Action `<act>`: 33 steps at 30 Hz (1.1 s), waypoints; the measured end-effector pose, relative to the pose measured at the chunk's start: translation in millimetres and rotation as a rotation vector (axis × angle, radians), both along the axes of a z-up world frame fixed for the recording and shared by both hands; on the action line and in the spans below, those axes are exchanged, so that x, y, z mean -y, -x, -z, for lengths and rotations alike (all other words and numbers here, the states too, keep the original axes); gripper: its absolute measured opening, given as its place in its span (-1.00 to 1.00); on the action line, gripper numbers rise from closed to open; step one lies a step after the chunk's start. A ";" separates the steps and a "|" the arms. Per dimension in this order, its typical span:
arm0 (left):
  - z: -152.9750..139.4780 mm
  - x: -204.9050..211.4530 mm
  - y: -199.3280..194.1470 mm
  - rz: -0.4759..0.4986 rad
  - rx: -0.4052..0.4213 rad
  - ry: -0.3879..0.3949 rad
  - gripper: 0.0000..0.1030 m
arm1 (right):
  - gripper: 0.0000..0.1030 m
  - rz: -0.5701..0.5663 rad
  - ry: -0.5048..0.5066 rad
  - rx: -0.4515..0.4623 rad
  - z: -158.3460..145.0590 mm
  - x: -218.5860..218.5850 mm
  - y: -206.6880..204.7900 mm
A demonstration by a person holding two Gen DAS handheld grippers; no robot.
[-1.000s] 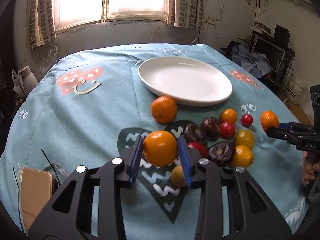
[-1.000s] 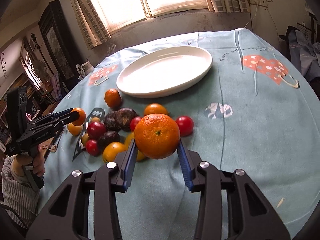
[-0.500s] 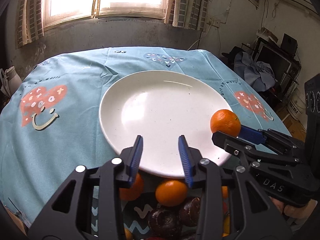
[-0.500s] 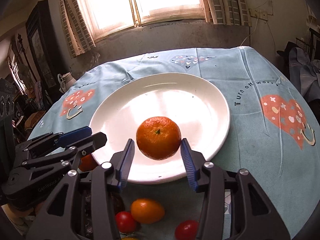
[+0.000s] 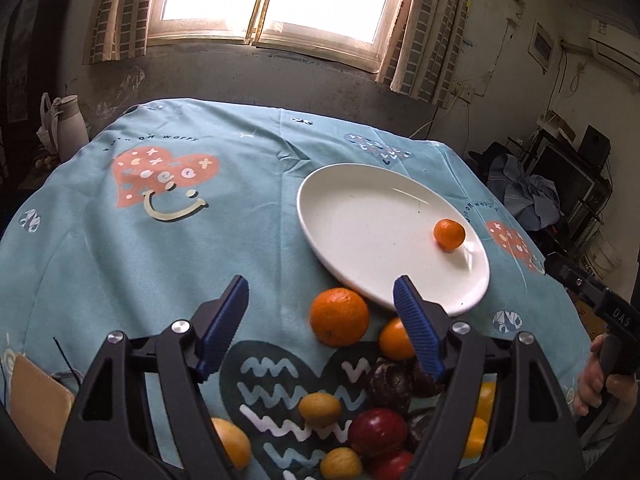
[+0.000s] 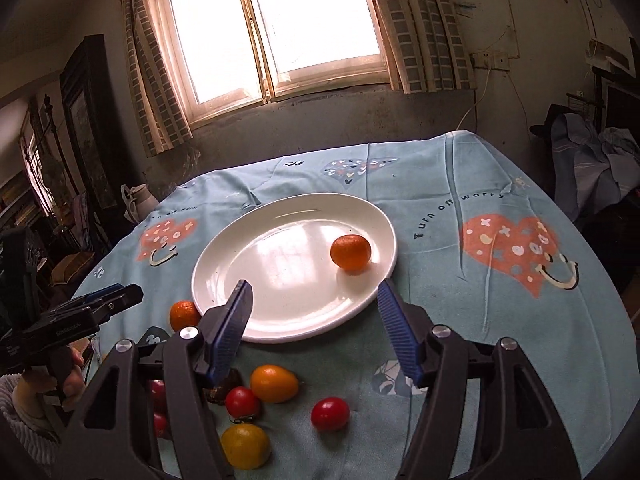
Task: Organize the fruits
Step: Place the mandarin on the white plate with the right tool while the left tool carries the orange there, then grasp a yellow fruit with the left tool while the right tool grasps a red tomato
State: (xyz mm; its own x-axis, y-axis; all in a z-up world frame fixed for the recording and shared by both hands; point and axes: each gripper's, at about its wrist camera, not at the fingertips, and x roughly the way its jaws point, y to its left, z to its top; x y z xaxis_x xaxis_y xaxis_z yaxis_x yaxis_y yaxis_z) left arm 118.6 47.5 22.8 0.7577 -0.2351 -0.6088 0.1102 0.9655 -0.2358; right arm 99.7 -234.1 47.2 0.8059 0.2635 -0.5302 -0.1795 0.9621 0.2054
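Both the left gripper (image 5: 320, 304) and right gripper (image 6: 314, 308) have jaws opening, nothing between them. Their frames hide part of the fruit pile (image 5: 376, 432). One round orange (image 6: 350, 252), with no clear long axis, sits on the plate (image 6: 240, 256).

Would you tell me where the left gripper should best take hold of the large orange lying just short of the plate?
Grip the large orange across its widest middle, coming from above and the near side with pads left and right; it is round, and the plate crowds its far side.

I'm seeing one small orange mandarin (image 6: 350, 252) sitting on the white oval plate (image 6: 256, 248), ahead and slightly right of my right hand-held gripper (image 6: 312, 320). A bigger orange (image 5: 339, 316) is lying on the tabletop (image 5: 160, 248) just off the plate's near rim, between my left hand-held gripper's (image 5: 320, 308) opening jaws, untouched. Red, yellow and dark fruits (image 5: 376, 428) are clustering below it.
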 end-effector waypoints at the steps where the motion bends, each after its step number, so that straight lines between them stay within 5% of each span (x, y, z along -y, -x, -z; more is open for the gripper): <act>1: 3.5 -4.8 7.0 -0.017 -0.004 -0.016 0.52 | 0.29 0.004 -0.001 -0.004 3.7 3.1 7.1; 13: 24.7 -46.2 104.1 -0.107 0.004 -0.126 0.66 | 0.33 0.010 -0.019 -0.107 40.5 15.6 48.2; 16: 24.8 -51.6 105.3 -0.099 -0.007 -0.097 0.72 | 0.34 0.008 -0.010 -0.114 42.6 11.6 48.5; 20: 47.3 -40.7 82.4 -0.069 -0.137 -0.152 0.72 | 0.34 0.004 0.009 -0.121 45.1 8.0 48.2; 24: 54.2 -30.7 72.2 -0.069 -0.147 -0.224 0.71 | 0.34 0.020 0.033 -0.149 50.6 8.6 44.3; 28: 55.1 -31.0 67.0 -0.053 -0.156 -0.203 0.68 | 0.34 0.035 0.054 -0.186 58.0 9.2 38.9; 33: 61.8 -30.0 53.3 -0.028 -0.200 -0.184 0.36 | 0.34 0.037 0.077 -0.212 65.3 7.8 34.5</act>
State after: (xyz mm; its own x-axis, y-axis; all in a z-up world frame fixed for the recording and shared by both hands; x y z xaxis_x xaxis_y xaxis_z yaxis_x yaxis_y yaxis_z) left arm 65.4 77.6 -39.0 0.6231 -0.0876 -0.7772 0.0520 0.9962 -0.0706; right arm 65.2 -241.9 -18.1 0.6829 0.1875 -0.7061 -0.1042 0.9816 0.1599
